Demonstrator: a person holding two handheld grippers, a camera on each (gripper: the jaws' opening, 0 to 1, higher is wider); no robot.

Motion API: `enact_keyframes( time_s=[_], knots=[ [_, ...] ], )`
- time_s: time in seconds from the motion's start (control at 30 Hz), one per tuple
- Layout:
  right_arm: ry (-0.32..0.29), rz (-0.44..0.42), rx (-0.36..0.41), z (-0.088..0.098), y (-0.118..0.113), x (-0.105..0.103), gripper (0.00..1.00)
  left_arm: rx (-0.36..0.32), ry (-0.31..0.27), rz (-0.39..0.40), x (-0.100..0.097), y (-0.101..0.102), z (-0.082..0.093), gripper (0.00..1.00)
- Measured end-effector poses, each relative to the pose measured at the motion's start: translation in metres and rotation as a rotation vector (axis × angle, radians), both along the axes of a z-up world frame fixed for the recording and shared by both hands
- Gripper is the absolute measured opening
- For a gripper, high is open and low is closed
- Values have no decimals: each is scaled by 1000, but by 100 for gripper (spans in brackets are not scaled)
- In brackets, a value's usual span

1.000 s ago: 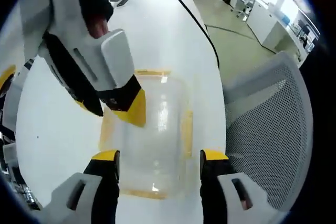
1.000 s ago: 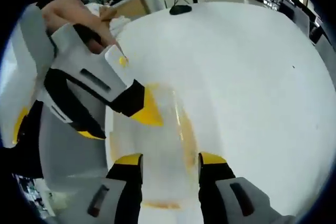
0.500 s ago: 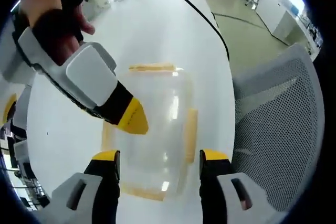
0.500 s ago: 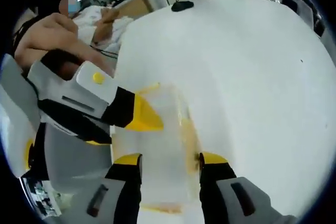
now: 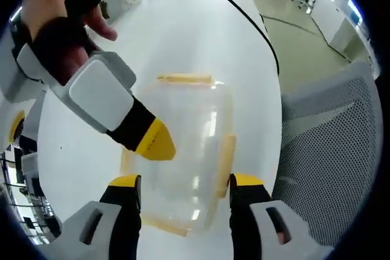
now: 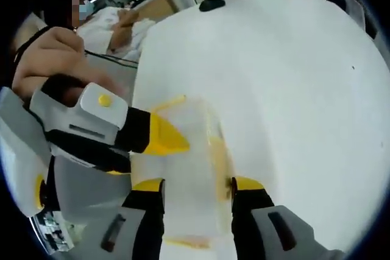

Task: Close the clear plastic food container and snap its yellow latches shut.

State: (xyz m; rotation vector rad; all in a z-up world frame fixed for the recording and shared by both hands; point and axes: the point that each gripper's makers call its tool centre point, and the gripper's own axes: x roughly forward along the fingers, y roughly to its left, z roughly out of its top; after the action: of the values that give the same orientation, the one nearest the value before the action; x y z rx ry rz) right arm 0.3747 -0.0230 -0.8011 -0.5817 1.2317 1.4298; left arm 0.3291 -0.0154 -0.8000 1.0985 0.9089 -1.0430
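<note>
In the left gripper view, a hand at the upper left holds the right gripper, which reaches in from that side with its yellow tip over the left part of the container. Whether its jaws are apart or together cannot be told here. The clear plastic container lies on the white surface near its edge, with the lid on top. A yellow latch runs along its far edge, another latch along its right side, and a third at the near edge. The left gripper rises from the bottom, its jaws apart, one on each side of the container's near end and clamped on nothing. A black cable runs across the surface beyond, and a grey mesh chair stands to the right.

In the right gripper view, the left gripper comes in from the left, held by a hand, its yellow tip over the container. The right gripper rises from the bottom with its jaws apart, straddling the container's near end. A yellow latch shows along the container's right side. The white surface spreads to the right, with a dark mouse far off at the top.
</note>
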Motion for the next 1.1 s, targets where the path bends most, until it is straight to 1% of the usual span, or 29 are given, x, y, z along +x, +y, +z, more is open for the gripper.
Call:
enact_keyframes(
  time_s=[0.07, 0.43, 0.5, 0.73, 0.9, 0.93, 0.97, 1.0, 1.03, 1.1],
  knots=[
    [6, -1, 5, 0, 0, 0, 42, 4, -11, -3, 0, 0, 0, 58],
    [34, -48, 33, 0, 1, 3, 39, 12, -14, 3, 1, 0, -1, 56],
    [38, -46, 35, -1, 2, 3, 38, 16, -14, 2, 2, 0, 0, 56],
    [53, -27, 7, -1, 2, 1, 38, 29, -19, 5, 2, -1, -1, 55],
    [62, -32, 10, -1, 2, 1, 37, 43, -25, 3, 3, 0, -1, 55],
    [62, -29, 10, -1, 2, 1, 37, 43, -26, 1, 3, -1, -1, 54],
    [61, -6, 5, -3, 2, 2, 35, 43, -26, 1, 3, -1, -1, 54],
    [73, -30, -8, -7, 2, 1, 35, 47, -36, -25, 2, 0, -2, 54],
    [73, -32, -15, -9, 1, 2, 35, 52, -35, -9, 2, 1, -1, 53],
    [72, -32, -17, -7, 0, 0, 35, 49, -35, -9, 5, 1, -1, 53]
  ],
)
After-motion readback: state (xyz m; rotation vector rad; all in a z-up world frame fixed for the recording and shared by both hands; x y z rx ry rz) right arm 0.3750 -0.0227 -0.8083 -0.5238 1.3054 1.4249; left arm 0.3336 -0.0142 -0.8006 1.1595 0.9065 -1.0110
